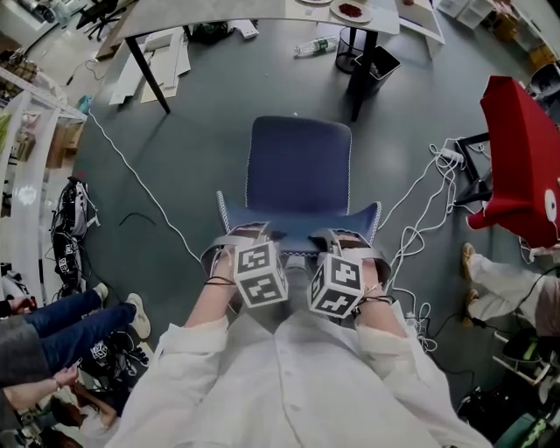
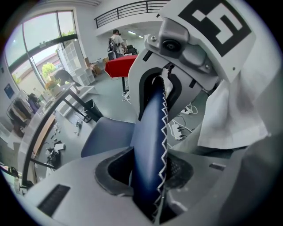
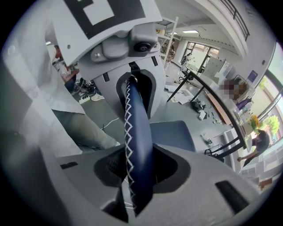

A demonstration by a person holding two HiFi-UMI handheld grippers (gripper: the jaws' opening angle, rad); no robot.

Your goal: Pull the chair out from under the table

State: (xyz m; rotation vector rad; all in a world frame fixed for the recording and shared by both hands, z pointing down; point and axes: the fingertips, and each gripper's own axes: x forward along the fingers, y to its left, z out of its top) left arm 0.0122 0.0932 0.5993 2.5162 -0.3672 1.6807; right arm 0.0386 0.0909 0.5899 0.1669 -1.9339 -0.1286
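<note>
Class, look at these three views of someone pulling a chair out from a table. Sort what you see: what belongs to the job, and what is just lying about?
Belongs to the job: blue chair; table; left gripper and right gripper, both clamped on the chair's backrest.

Just lying about: plastic bottle; black bin; white cables; red chair.

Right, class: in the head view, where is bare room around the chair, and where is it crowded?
Free: the seat of the chair; the floor between chair and table; the floor left of the chair, up to the white cable. Crowded: right of the chair, with tangled cables and red furniture.
</note>
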